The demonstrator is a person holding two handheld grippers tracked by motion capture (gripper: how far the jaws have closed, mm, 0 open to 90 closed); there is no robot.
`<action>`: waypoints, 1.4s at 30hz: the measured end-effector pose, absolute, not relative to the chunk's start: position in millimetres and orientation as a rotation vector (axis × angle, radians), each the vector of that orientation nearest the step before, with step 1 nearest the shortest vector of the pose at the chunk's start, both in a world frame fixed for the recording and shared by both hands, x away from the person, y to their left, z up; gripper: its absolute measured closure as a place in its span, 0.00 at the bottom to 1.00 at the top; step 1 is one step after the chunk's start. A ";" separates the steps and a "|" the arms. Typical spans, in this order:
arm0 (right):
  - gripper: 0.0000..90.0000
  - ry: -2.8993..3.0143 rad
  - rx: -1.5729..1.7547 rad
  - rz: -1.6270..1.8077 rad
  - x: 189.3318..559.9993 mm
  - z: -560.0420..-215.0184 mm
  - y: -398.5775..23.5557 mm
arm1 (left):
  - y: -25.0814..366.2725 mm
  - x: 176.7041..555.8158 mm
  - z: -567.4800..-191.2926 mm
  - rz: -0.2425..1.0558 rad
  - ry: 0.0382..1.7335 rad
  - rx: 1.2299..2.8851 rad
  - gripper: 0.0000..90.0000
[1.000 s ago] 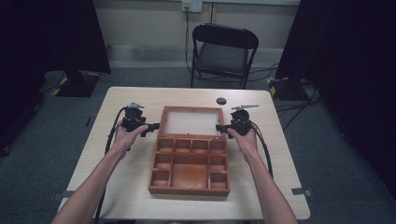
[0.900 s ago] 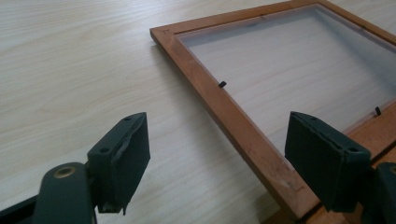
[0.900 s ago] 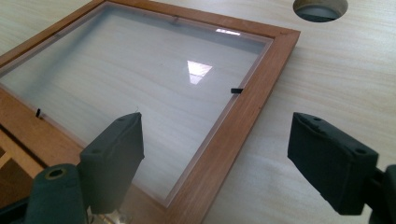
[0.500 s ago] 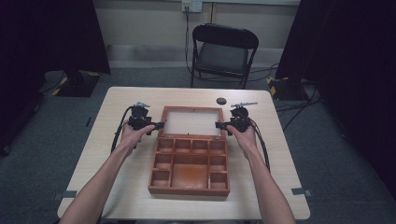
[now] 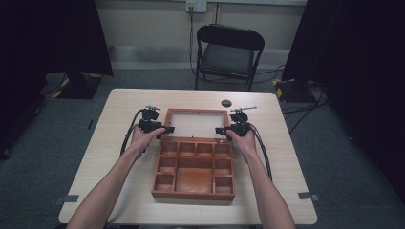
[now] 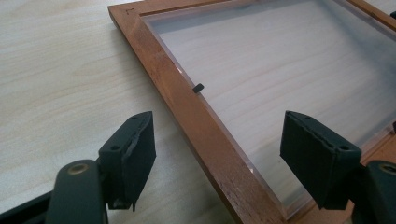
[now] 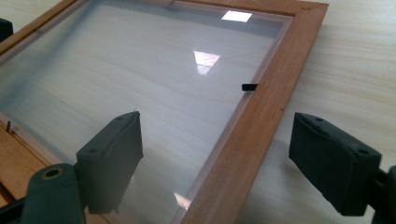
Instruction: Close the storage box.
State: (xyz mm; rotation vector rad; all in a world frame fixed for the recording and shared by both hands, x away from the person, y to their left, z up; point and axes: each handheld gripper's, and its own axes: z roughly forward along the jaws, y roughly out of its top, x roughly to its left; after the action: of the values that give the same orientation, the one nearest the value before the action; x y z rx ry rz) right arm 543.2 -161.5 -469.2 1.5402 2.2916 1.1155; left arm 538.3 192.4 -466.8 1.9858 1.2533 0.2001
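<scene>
A brown wooden box (image 5: 193, 194) with several compartments lies open on the table. Its lid (image 5: 196, 111), a wooden frame around a clear pane (image 6: 280, 70), rests flat behind it. My left gripper (image 5: 167, 129) is at the lid's left side. Its jaws are open astride the left rail (image 6: 187, 107) and have just been closing, with neither pad touching the wood. My right gripper (image 5: 218, 130) is at the lid's right side, open astride the right rail (image 7: 261, 107), also without contact. In the gripper views, the left gripper (image 6: 219, 140) and right gripper (image 7: 219, 140) each show a small black clip (image 6: 198, 87) (image 7: 249, 87) on the pane's edge.
A small round black object (image 5: 226, 103) lies on the pale wooden table (image 5: 119, 109) behind the lid's right corner. A black folding chair (image 5: 229, 52) stands beyond the far edge. Cables trail from both grippers along the forearms.
Both hands have moved inward and slightly down, bringing each gripper from beside the lid onto its side rail. The box and lid have not moved.
</scene>
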 end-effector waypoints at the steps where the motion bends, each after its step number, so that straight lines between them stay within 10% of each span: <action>1: 0.19 2.291 1.546 1.123 543.7 -469.9 -160.0 | 193.0 538.8 -467.5 0.196 1.251 1.982 0.30; 26: 0.12 2.279 1.667 1.194 550.7 -479.0 -156.8 | 188.9 546.6 -475.7 0.035 1.296 1.931 0.22; 42: 0.28 2.220 1.654 1.252 548.2 -470.5 -163.5 | 188.1 546.5 -468.9 0.079 1.257 1.935 0.23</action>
State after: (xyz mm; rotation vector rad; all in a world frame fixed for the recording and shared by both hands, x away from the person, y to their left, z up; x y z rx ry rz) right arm 548.2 -163.5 -470.5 1.6537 2.2203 1.2516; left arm 546.5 188.1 -468.9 1.9355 1.2565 0.0788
